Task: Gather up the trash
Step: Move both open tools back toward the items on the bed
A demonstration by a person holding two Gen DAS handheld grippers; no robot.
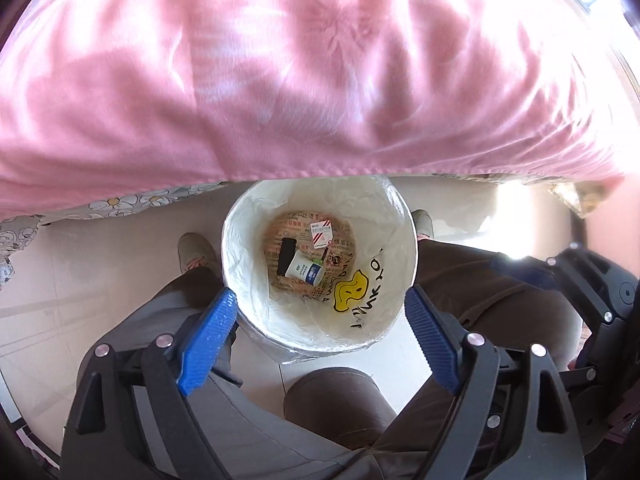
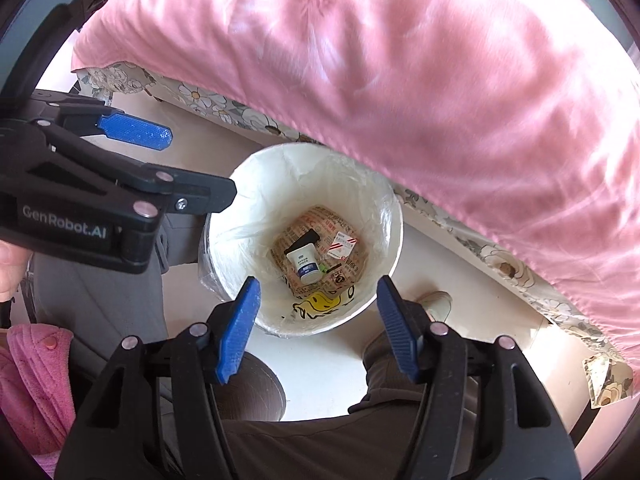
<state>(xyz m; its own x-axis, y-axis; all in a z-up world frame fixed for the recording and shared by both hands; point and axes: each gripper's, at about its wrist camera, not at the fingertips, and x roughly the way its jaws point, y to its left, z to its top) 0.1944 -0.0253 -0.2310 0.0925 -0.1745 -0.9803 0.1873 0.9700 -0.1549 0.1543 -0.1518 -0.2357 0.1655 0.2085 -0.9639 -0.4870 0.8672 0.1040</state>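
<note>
The mouth of the white trash bin (image 1: 256, 320) lies open straight below both grippers. The pink quilt (image 1: 304, 80) overhangs its far rim. The person's knees (image 1: 340, 404) crowd the floor (image 2: 320, 364) on the near side.

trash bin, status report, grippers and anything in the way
Left gripper open, empty. Right gripper open, empty. Trash bin below both, lined, white bottle and scraps at the bottom. Pink quilt overhangs far rim, mouth mostly clear.
</note>
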